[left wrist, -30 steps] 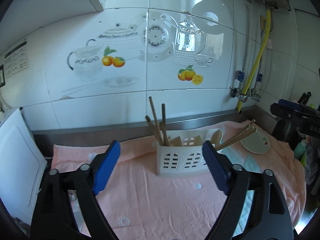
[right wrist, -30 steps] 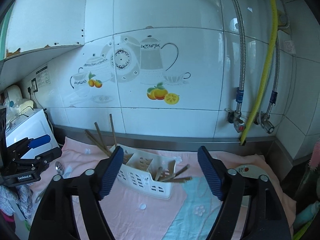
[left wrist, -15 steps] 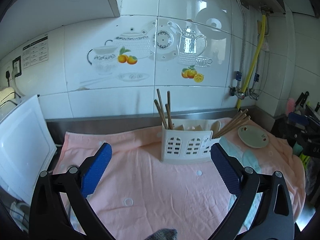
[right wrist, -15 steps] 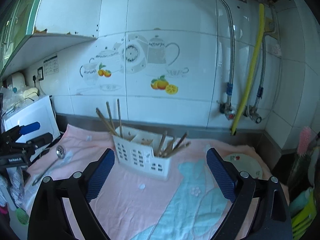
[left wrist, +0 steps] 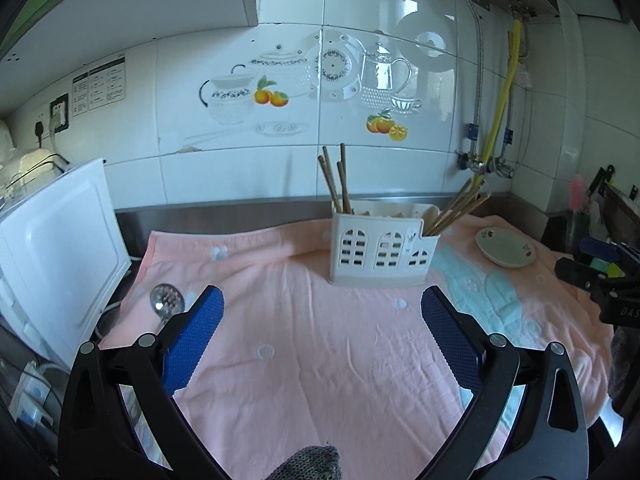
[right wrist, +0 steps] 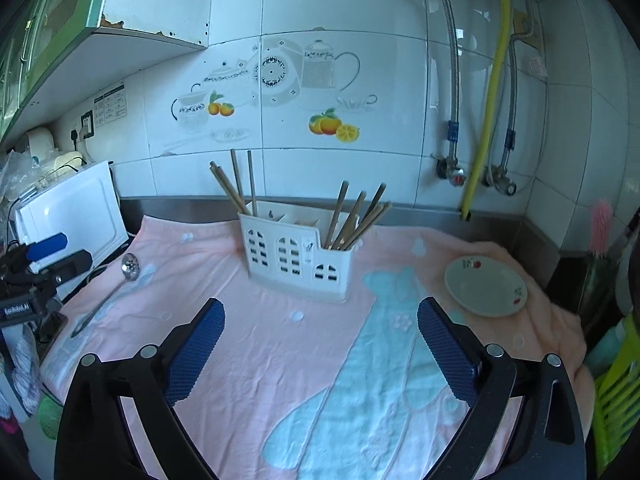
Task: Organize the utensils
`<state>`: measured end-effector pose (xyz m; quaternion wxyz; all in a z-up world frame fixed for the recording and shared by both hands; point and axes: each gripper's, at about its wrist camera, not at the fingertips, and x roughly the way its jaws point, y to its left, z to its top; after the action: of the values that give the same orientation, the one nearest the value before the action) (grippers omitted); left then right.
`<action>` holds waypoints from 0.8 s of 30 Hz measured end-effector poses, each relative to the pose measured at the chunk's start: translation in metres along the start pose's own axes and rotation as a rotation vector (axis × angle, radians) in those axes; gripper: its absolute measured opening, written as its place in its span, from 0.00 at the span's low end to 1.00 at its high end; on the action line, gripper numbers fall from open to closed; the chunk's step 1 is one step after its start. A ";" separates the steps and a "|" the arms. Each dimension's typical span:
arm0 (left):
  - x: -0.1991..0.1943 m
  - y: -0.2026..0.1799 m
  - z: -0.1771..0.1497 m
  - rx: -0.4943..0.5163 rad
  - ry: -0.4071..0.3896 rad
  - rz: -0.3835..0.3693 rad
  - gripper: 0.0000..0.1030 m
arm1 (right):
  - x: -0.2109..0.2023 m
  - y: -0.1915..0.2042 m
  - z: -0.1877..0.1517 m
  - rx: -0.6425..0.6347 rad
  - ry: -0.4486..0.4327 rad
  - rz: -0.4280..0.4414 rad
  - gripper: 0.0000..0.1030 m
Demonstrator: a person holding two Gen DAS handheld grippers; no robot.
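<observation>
Tiled kitchen bench, pink towel (right wrist: 280,360) on top. Slotted spoon (right wrist: 108,292) lies at towel's left edge; caddy (right wrist: 298,266) with chopsticks (right wrist: 352,220) sits toward back. Left gripper (left wrist: 322,336) and right gripper (right wrist: 320,338) both spread, empty. Spoon looks light, stiff, slippery metal; pinch mid-handle.

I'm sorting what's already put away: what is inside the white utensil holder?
The utensil holder has wooden chopsticks at both ends: one bunch in the left compartment, another leaning out of the right. The middle compartment's contents and the chopsticks' lower ends are hidden by its walls.
</observation>
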<state>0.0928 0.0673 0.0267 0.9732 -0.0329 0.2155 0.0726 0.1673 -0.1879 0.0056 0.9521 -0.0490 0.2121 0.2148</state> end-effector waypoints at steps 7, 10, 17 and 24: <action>-0.014 -0.002 -0.020 0.007 0.007 -0.013 0.95 | -0.013 0.010 -0.020 0.010 -0.004 0.004 0.92; -0.017 -0.004 -0.025 0.020 0.010 -0.007 0.95 | -0.016 0.012 -0.030 0.018 -0.004 -0.006 0.92; -0.018 -0.008 -0.032 0.029 0.022 -0.019 0.95 | -0.016 0.011 -0.047 0.053 0.030 -0.003 0.92; -0.017 -0.015 -0.040 0.046 0.036 -0.027 0.95 | -0.020 0.011 -0.050 0.044 0.032 -0.023 0.92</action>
<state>0.0635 0.0469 -0.0014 0.9706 -0.0150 0.2343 0.0538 0.1273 -0.1943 -0.0310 0.9518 -0.0341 0.2315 0.1982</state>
